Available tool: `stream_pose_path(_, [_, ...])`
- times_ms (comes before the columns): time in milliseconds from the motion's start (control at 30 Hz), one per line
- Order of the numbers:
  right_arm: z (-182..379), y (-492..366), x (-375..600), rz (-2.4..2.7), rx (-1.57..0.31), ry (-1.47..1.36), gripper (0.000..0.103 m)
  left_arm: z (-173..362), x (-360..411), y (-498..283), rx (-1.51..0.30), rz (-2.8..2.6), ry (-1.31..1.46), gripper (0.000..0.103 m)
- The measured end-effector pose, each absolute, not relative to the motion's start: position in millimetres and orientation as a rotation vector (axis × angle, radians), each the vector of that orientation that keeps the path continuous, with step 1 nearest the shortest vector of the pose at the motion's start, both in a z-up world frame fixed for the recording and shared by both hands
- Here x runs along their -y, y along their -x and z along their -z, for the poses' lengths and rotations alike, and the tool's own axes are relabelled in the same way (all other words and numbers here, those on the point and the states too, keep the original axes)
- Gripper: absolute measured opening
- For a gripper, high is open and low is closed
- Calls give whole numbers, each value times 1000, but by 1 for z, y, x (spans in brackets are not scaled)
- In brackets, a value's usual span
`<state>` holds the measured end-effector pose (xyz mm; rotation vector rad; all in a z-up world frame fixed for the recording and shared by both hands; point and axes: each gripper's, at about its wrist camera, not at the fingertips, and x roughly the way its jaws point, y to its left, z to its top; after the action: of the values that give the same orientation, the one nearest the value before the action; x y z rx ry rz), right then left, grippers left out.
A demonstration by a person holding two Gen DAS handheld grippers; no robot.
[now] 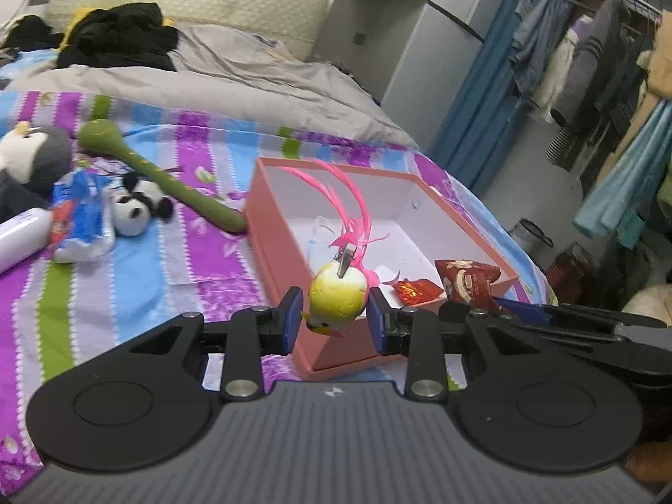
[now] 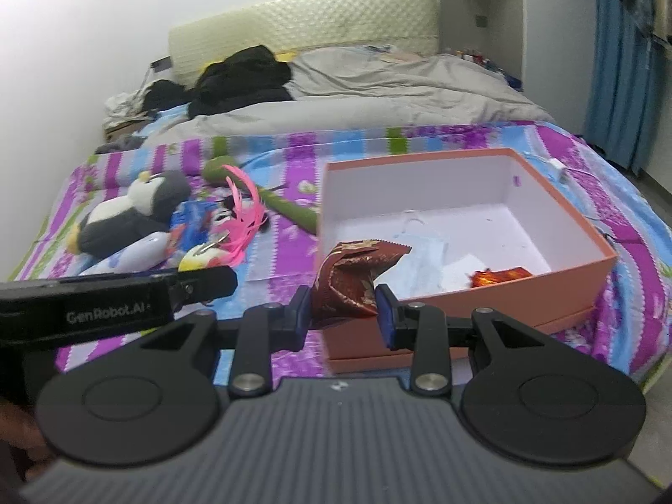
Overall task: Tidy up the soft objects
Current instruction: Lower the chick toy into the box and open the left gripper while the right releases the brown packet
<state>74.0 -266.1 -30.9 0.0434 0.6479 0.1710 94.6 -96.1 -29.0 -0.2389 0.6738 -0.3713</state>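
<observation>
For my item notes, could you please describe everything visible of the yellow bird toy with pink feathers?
The bird toy has a rounded yellow-green body, seemingly foam, a small yellow beak pointing down, a metal clip on its back and long pink tail feathers sweeping upward. The left tongs are shut on its body, both blue pads pressing its sides, holding it above the near corner of the pink box.
</observation>
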Motion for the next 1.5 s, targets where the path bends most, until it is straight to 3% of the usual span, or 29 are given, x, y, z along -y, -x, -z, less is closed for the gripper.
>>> stream_pose_path(1100, [112,-261,363,-68,-863,-153,38,104,212,-323,-945,447,99,40])
stream_pose_path(1233, [120,-267,371,-71,-888,-185,54,109,217,-325,-959,434,84,42])
stream_pose_path(1500, [113,-260,374,-61,-868,-184,54,96,209,-311,-925,422,85,43])
